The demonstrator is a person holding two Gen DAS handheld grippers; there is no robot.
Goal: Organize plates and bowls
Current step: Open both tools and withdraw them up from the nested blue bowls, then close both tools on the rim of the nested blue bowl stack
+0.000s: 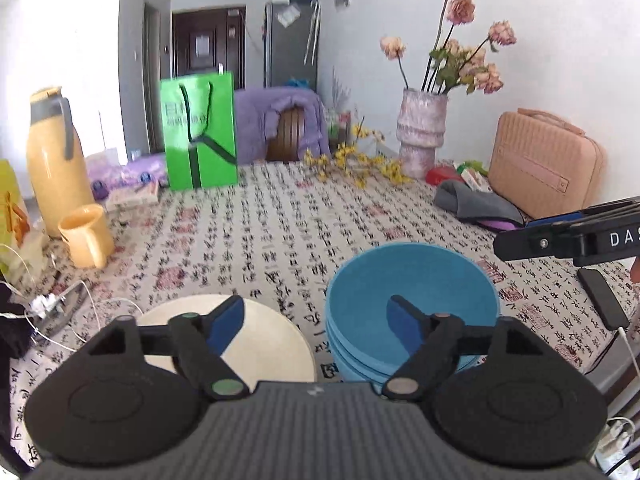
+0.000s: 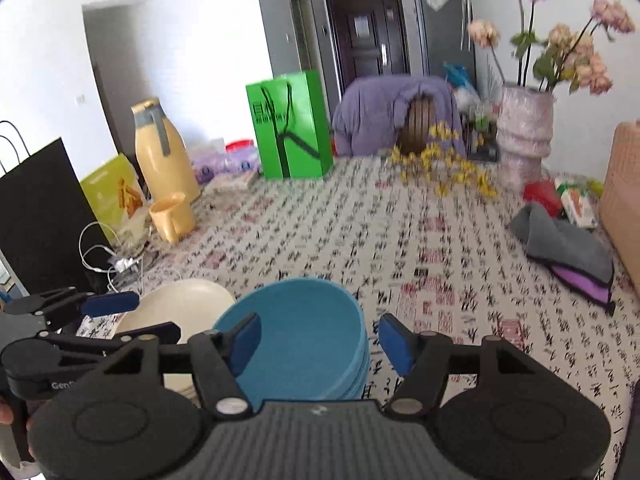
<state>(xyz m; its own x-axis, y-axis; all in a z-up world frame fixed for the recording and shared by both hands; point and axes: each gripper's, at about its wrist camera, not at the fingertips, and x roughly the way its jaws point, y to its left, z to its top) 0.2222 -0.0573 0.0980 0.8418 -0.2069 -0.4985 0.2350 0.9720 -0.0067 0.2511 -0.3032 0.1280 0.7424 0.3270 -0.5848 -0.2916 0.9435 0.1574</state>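
Both grippers hang over the near edge of the tabletop (image 1: 280, 216), which wears a cloth printed with black calligraphy and red seals. The left gripper (image 1: 316, 320) has its jaws spread wide with nothing between them. One blue pad sits over the cream plates (image 1: 276, 344), the other over the stack of blue bowls (image 1: 412, 292). That stack, several bowls nested together, sits right beside the cream plates near the front edge, bowls on the right. How many plates are there is hard to tell.

The right gripper (image 2: 320, 340) is wide open too and holds nothing, its left finger in front of the blue bowls' rim and its right one over bare cloth. In the right wrist view the left gripper shows at the lower left, over the cream plates.

Along the left edge stand a yellow thermos (image 1: 56, 160) and a matching yellow mug (image 1: 86, 236). A green paper bag (image 1: 200, 132) is at the far edge, a vase of dried flowers (image 1: 420, 128) toward the far right corner, and a pink case (image 1: 548, 164) with a grey cloth (image 1: 472, 202) beside it on the right edge.
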